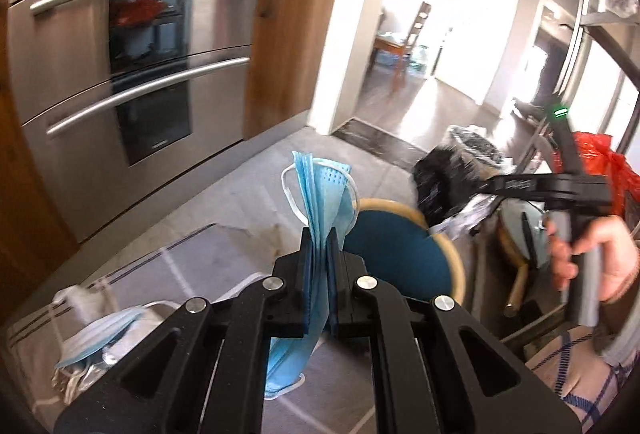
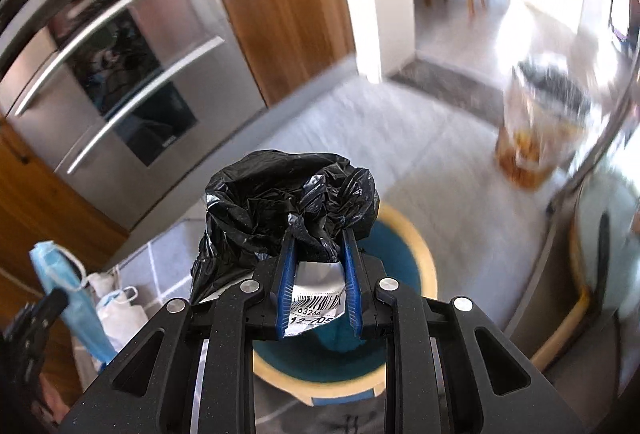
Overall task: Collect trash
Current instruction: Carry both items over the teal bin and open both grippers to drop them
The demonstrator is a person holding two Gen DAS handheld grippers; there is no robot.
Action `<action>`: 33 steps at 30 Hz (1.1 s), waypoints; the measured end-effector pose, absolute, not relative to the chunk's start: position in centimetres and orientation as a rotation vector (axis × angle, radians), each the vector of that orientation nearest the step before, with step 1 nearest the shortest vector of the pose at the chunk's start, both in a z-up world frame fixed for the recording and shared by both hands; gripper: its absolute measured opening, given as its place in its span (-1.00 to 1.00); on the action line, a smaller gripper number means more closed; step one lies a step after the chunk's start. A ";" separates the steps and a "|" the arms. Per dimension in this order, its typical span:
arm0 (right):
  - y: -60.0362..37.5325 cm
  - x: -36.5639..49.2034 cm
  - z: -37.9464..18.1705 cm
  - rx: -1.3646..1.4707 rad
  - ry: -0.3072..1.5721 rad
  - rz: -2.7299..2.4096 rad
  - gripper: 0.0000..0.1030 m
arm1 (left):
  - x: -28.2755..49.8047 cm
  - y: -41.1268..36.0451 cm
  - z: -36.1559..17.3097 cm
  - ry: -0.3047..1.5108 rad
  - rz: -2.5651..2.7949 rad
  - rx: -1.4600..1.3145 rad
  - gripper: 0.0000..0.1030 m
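Note:
My left gripper (image 1: 319, 234) is shut on a folded blue face mask (image 1: 320, 194) and holds it up in the air; the mask also shows at the left of the right wrist view (image 2: 60, 274). My right gripper (image 2: 318, 238) is shut on a crumpled black plastic bag (image 2: 280, 202) with a white barcode label (image 2: 316, 306); the gripper and bag show blurred in the left wrist view (image 1: 440, 178). A lined waste bin (image 2: 536, 122) stands on the floor at the far right, also seen in the left wrist view (image 1: 476, 146).
A round blue stool (image 1: 392, 254) with a wooden rim stands below both grippers. More masks and wrappers (image 1: 92, 338) lie on a checked cloth at lower left. A steel oven (image 1: 132, 74) and wooden cabinets are at the left. A red bag (image 1: 600, 162) is at the right.

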State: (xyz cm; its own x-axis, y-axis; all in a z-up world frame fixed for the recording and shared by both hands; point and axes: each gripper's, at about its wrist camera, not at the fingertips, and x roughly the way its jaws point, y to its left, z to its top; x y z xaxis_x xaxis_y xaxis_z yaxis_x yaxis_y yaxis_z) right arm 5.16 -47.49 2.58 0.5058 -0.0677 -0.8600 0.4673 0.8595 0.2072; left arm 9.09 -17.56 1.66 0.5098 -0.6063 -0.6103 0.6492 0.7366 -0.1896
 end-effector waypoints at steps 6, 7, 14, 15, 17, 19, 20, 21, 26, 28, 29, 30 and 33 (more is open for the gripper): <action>-49.4 5.5 -0.2 0.486 1.079 -0.412 -0.53 | 9.1 -21.9 1.4 0.691 -0.863 0.043 -0.88; -49.4 5.5 -0.6 0.479 1.095 -0.420 -0.53 | 9.3 -22.8 1.2 0.696 -0.886 0.022 -0.88; -50.4 5.2 -2.8 0.477 1.178 -0.445 -0.53 | 9.5 -28.3 -1.1 0.718 -0.952 -0.006 -0.88; -50.5 5.1 -3.2 0.475 1.189 -0.445 -0.53 | 9.4 -28.8 -1.6 0.726 -0.958 -0.002 -0.88; -50.5 5.2 -3.4 0.471 1.206 -0.445 -0.53 | 9.4 -29.5 -2.4 0.739 -0.965 0.012 -0.88; -50.7 5.1 -3.7 0.484 1.214 -0.444 -0.53 | 9.8 -30.2 -2.9 0.744 -0.963 0.023 -0.88; -50.8 5.1 -3.8 0.496 1.216 -0.442 -0.53 | 10.1 -30.4 -3.0 0.746 -0.966 0.017 -0.88; -50.9 5.0 -3.9 0.505 1.218 -0.439 -0.53 | 10.1 -30.6 -3.1 0.747 -0.967 0.013 -0.88; -50.9 5.3 -4.9 0.476 1.257 -0.440 -0.52 | 10.7 -31.5 -4.5 0.770 -0.974 0.016 -0.88; -50.7 5.4 -5.1 0.463 1.268 -0.433 -0.51 | 11.0 -31.8 -5.0 0.785 -0.974 0.017 -0.88; -50.6 5.5 -5.2 0.455 1.274 -0.429 -0.51 | 10.9 -31.7 -5.3 0.792 -0.974 0.016 -0.88; -50.5 5.6 -5.3 0.442 1.281 -0.429 -0.51 | 11.1 -31.8 -5.5 0.800 -0.974 0.013 -0.88; -50.5 5.7 -5.4 0.421 1.290 -0.431 -0.41 | 11.2 -31.8 -5.9 0.821 -0.974 0.006 -0.85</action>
